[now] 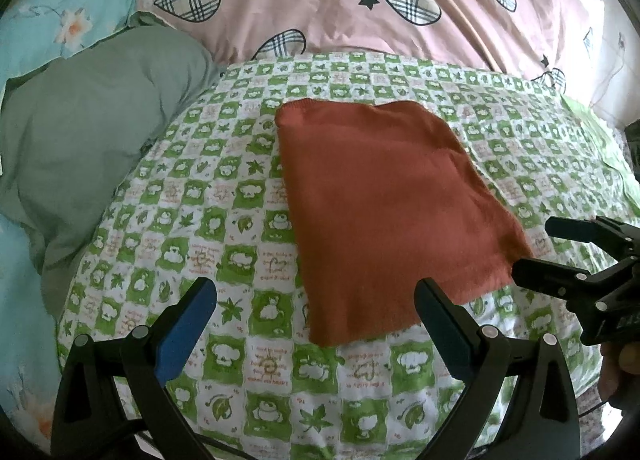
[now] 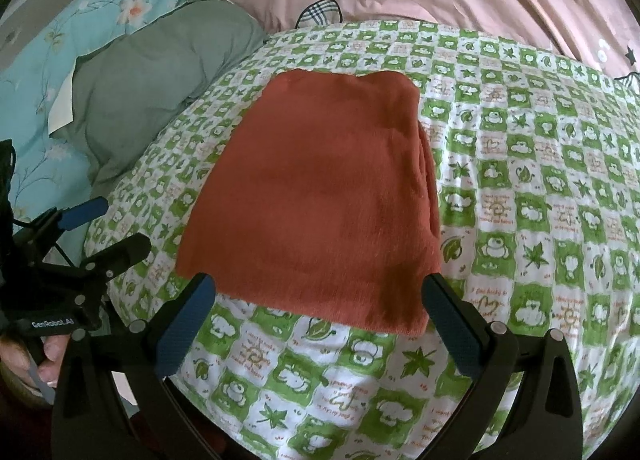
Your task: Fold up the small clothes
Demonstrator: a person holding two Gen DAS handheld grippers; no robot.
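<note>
Fingers (image 1: 188,324) of the left gripper (image 1: 316,300) spread wide, holding nothing, hovering over the bed sheet (image 1: 224,244) just short of the rust-red garment (image 1: 384,212). Right gripper (image 2: 320,300) same: fingers (image 2: 452,324) apart, empty, tips just over the garment's near edge. Garment is folded into a flat rectangle, lying on the green-checked sheet mid-bed. Green pillow (image 1: 88,120) to its left, pink heart-print quilt (image 1: 340,0) behind it. Each gripper shows at the edge of the other's view.
</note>
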